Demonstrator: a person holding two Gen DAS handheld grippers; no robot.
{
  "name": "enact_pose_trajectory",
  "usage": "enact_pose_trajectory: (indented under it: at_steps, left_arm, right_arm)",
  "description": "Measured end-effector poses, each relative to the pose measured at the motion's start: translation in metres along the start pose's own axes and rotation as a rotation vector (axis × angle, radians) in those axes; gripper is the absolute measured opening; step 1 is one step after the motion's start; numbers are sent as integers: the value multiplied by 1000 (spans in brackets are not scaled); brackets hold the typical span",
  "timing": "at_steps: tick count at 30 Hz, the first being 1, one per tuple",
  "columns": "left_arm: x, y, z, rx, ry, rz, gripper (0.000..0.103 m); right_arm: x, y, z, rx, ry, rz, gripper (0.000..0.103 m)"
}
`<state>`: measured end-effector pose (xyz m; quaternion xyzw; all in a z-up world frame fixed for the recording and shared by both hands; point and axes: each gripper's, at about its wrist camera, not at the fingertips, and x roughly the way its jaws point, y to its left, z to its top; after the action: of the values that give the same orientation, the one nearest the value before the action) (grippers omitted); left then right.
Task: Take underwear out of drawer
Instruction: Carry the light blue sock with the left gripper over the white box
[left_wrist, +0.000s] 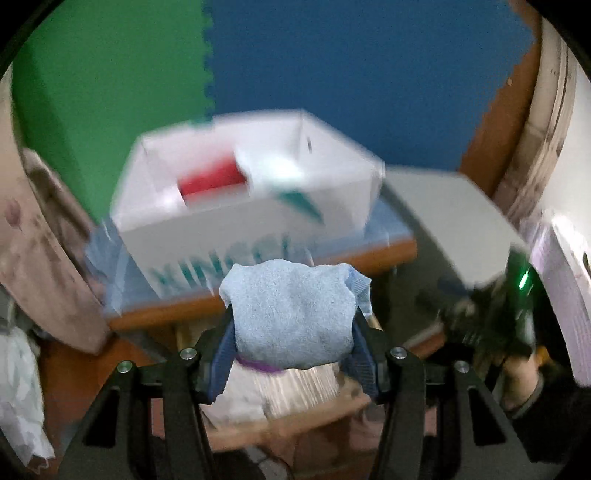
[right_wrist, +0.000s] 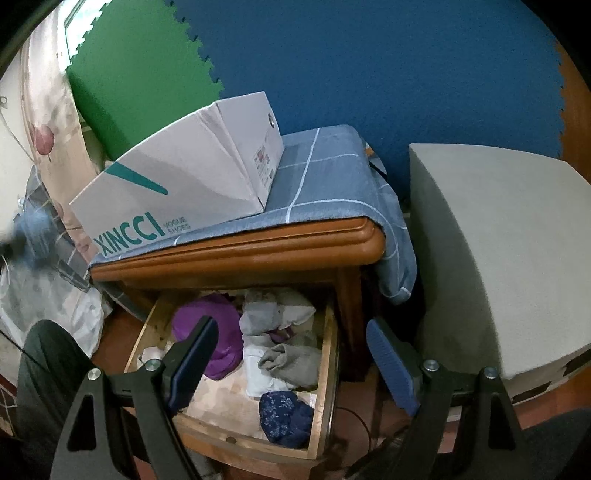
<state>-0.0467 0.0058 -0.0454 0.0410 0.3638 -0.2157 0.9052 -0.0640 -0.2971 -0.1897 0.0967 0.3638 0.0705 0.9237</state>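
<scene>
Between the pads of my left gripper (left_wrist: 291, 332) I note a rolled light-blue underwear (left_wrist: 291, 314), clamped on both sides and raised in front of the white shoe box (left_wrist: 229, 229) on the cloth-covered nightstand (right_wrist: 258, 251). Below that, my right gripper (right_wrist: 291, 354) stands released, jaws wide and empty, over the pulled-out drawer (right_wrist: 325, 369), where purple, grey, white and dark-blue garments lie jumbled.
</scene>
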Motion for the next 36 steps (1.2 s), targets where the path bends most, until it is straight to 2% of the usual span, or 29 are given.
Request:
enact_pose_trajectory:
  at_steps: [6, 13, 15, 23, 30, 36]
  left_arm:
    - [-52, 23, 50, -22, -205, 111, 53]
    - [-63, 37, 113, -71, -369, 198, 53]
    - [-57, 40, 127, -81, -383, 207, 53]
    - [-17, 39, 146, -83, -347, 229, 53]
    - [36, 48, 145, -102, -223, 262, 53]
    - [63, 61, 136, -122, -144, 278, 53]
  right_arm:
    - [-2, 0, -1, -7, -2, 4, 85]
    - [1, 2, -2, -10, 7, 4, 85]
    - [3, 2, -2, -11, 11, 0, 85]
    - [5, 1, -2, -6, 20, 2, 85]
    - [6, 1, -3, -3, 25, 13, 85]
    - [6, -1, -4, 11, 23, 17, 85]
